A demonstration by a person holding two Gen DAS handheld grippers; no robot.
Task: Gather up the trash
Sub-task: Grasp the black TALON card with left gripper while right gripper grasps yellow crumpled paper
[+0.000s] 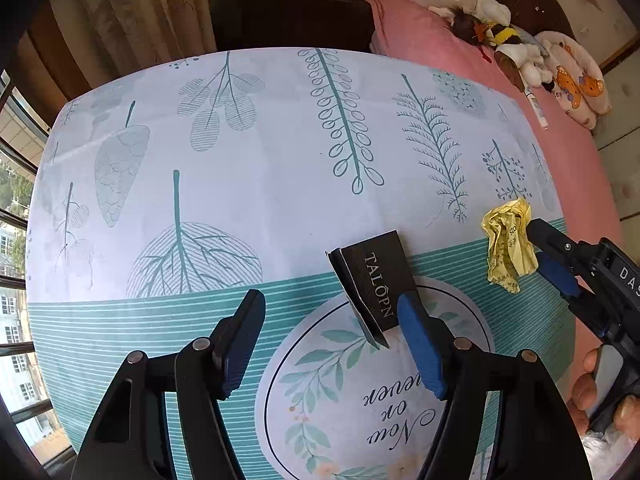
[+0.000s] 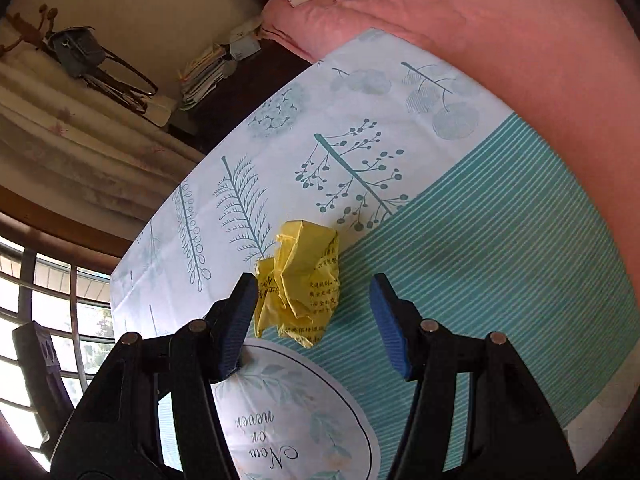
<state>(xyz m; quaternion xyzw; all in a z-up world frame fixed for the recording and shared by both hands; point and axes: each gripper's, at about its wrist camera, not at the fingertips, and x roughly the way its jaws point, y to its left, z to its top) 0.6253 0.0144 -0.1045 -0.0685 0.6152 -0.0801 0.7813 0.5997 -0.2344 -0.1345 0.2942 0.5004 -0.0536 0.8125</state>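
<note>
Nothing is collected yet, by the look of it. Two pieces of trash lie on the leaf-print surface. The black TALOPN card sleeve sits at lower centre of the left view, touching the right finger of the left claw, whose jaws stand wide. The crumpled yellow paper lies mid-frame in the right view, between the parted, unclosed jaws of the right claw. No bin shows.

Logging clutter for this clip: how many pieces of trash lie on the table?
2. A black card sleeve beside the left gripper's blue pad, and a crumpled yellow paper between the right gripper's open fingers. More could lie outside both views.
</note>
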